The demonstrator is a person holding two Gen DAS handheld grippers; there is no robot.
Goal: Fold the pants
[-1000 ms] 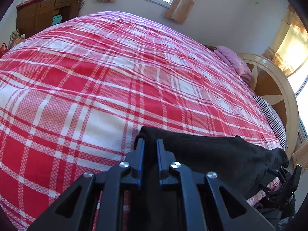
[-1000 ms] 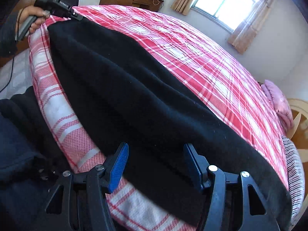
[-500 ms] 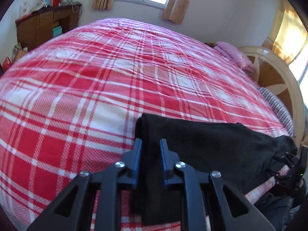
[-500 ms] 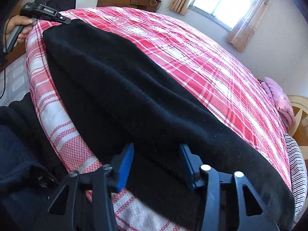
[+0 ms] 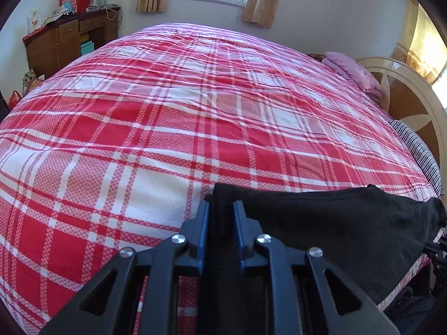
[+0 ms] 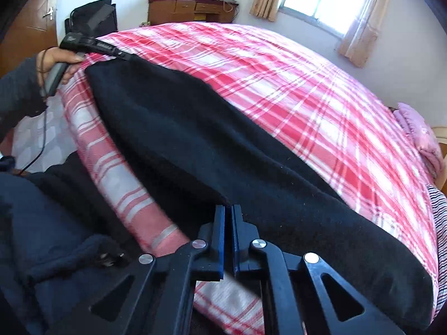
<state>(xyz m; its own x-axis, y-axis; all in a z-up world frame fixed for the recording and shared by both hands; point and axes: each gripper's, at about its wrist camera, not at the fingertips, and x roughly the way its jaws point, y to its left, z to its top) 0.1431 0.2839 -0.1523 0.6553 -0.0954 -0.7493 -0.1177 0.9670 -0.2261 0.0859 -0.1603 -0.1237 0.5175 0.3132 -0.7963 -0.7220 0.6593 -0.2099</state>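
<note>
Stretching along the near edge of the bed (image 5: 195, 117), the black pants (image 6: 212, 150) lie as one long dark band, their long axis parallel to that edge, with part of the cloth draped over the side towards the person. One end sits at the near left corner of the bed, the other runs on to the right along the same edge. At the left end, the left gripper (image 5: 220, 209) has a bunched fold of the pants between its jaws; those jaws are opening, though the blue pads still look pressed against the cloth. In the right wrist view this same tool shows small and far off, in a hand (image 6: 56, 61) at the corner. Nearer the right end, the right gripper (image 6: 228, 215) has its jaws brought together on a thin pinch of the pants' upper edge, the fabric disappearing right at the tips. Judging from this, the fold turns on the band's length: each end sits directly ahead of its own jaws, the two well apart, so one end would have to travel along the bed edge towards the other.
</note>
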